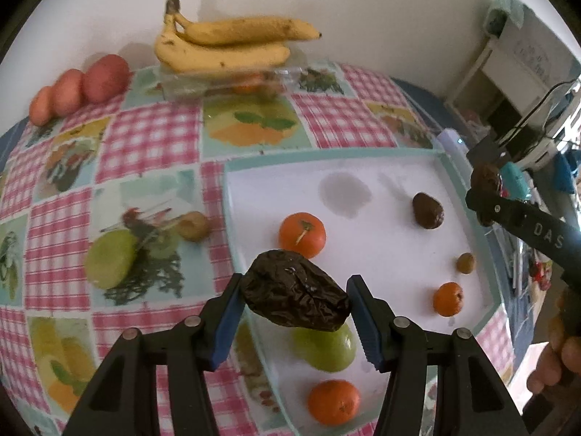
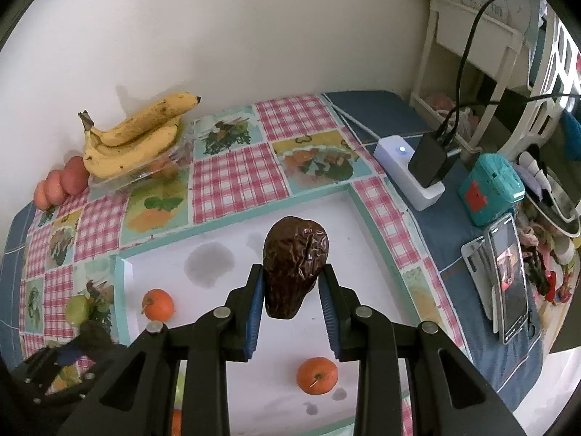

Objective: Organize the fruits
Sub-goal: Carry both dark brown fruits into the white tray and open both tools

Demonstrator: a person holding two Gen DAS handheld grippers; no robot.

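Observation:
My left gripper (image 1: 296, 289) is shut on a dark, wrinkled avocado (image 1: 290, 301), held above the near left edge of the white tray (image 1: 326, 152). My right gripper (image 2: 292, 272) is shut on a second dark avocado (image 2: 295, 254) over the tray's (image 2: 232, 219) middle. On the tray lie three tangerines (image 1: 302, 234) (image 1: 449, 298) (image 1: 334, 402), a green fruit (image 1: 325, 348), another dark avocado (image 1: 427, 210) and a small brown fruit (image 1: 465, 263). A green pear (image 1: 109, 263) and a small brown fruit (image 1: 194, 226) lie on the tablecloth left of the tray.
Bananas (image 1: 225, 45) rest on a clear container (image 1: 232, 81) by the back wall, with red fruits (image 1: 80, 89) to their left. Right of the tray stand a white power strip (image 2: 406, 170), a teal box (image 2: 492, 189) and a phone (image 2: 508, 276).

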